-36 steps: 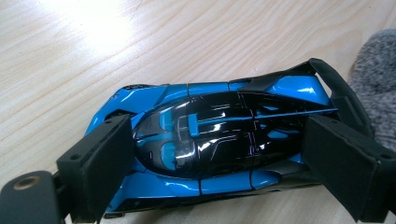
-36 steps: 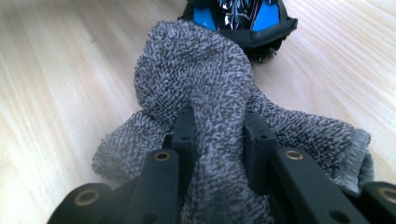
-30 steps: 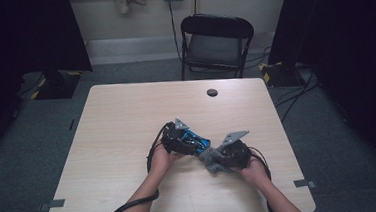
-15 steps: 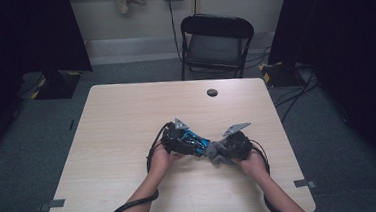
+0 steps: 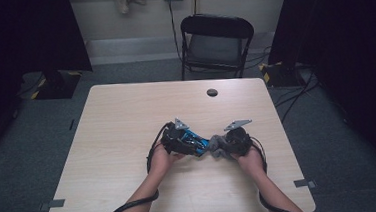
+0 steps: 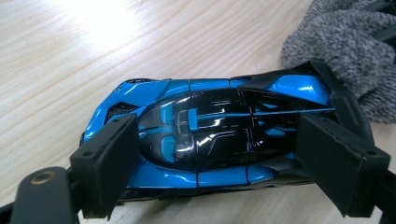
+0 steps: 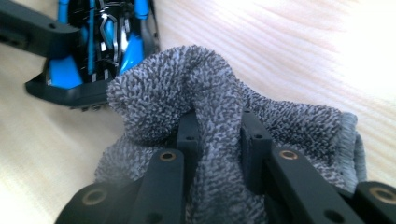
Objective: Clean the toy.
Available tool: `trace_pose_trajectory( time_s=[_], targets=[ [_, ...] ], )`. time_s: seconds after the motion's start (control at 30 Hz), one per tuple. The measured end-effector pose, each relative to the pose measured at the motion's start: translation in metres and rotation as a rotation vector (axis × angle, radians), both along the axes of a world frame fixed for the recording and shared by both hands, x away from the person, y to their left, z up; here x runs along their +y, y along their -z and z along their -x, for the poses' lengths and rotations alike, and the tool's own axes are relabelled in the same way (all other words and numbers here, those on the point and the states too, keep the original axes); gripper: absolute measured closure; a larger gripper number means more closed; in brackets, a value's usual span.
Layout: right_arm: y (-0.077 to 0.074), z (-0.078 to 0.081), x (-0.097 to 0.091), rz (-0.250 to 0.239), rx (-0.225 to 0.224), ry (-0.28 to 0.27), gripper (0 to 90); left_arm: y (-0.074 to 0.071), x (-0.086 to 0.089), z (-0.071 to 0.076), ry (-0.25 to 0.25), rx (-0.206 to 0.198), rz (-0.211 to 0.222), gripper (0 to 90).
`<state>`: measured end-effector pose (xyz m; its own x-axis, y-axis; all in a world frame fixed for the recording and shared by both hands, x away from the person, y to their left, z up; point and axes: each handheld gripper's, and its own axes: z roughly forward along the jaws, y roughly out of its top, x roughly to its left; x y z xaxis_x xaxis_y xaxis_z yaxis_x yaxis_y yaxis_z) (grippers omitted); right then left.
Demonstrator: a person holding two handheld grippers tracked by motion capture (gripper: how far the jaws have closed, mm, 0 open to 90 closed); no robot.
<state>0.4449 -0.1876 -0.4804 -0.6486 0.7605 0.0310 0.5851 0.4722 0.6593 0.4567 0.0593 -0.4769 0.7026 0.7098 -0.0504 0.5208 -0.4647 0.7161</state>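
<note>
High view: a person is working two hand-held grippers nose to nose near the front of the table, the left gripper clamping a blue toy car and the right gripper pinching a grey cloth that is meeting the car's near end.

Left gripper view: the jaws are standing wide across the car, one pad on each end, so its long axis is running straight from jaw to jaw; the cloth is bunching just beyond the far-right jaw, touching the tail.

Right gripper view: the jaws are sitting narrow, gripping a fold of cloth between them; the car is lying ahead and up-left of the tips, just past the cloth's bulge, so this hand is the one placed to wipe.
</note>
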Motion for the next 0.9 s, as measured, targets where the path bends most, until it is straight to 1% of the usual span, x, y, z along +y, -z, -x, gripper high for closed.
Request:
trace_pose_trajectory(
  time_s=[0.03, 0.13, 0.23, 0.3, 0.37, 0.47, 0.53, 0.67, 0.73, 0.77, 0.8, 0.9],
  targets=[
    [0.000, -0.001, 0.000, 0.000, -0.003, 0.012, 74.3, 0.000, 0.000, 0.000, 0.001, 0.000, -0.001, 14.4],
    [0.000, -0.003, 0.000, 0.013, -0.020, 0.023, 74.4, 0.000, 0.000, 0.000, 0.000, 0.000, 0.001, 14.5],
    [0.001, -0.006, 0.000, 0.004, -0.020, 0.040, 74.4, 0.000, 0.000, 0.000, -0.003, 0.000, 0.002, 14.5],
    [0.000, -0.007, 0.000, 0.006, -0.023, 0.045, 74.4, 0.000, 0.000, 0.001, -0.007, 0.000, 0.003, 14.7],
    [0.000, -0.008, -0.001, 0.009, -0.031, 0.054, 74.4, 0.000, 0.000, 0.001, -0.006, 0.000, 0.002, 14.8],
    [-0.001, -0.008, -0.004, -0.002, -0.042, 0.072, 74.5, 0.000, 0.000, 0.001, -0.003, -0.001, -0.001, 14.8],
    [-0.003, -0.008, -0.006, -0.017, -0.039, 0.068, 74.5, 0.000, 0.000, 0.001, -0.004, -0.001, 0.001, 14.8],
    [-0.007, -0.005, -0.010, -0.029, -0.039, 0.052, 74.6, 0.001, 0.000, 0.001, -0.008, -0.006, 0.003, 14.8],
    [-0.012, 0.000, -0.015, -0.028, -0.048, 0.035, 74.5, 0.001, 0.000, 0.001, -0.008, -0.006, 0.003, 14.9],
    [-0.012, 0.000, -0.015, -0.028, -0.048, 0.035, 74.5, 0.001, 0.000, 0.001, -0.008, -0.006, 0.003, 14.9],
    [-0.015, 0.004, -0.018, -0.023, -0.057, 0.026, 74.5, 0.001, 0.000, 0.001, -0.008, -0.007, 0.003, 14.9],
    [-0.018, 0.008, -0.023, -0.030, -0.058, 0.019, 74.5, 0.000, 0.000, 0.001, -0.006, -0.004, 0.001, 15.0]
  ],
)
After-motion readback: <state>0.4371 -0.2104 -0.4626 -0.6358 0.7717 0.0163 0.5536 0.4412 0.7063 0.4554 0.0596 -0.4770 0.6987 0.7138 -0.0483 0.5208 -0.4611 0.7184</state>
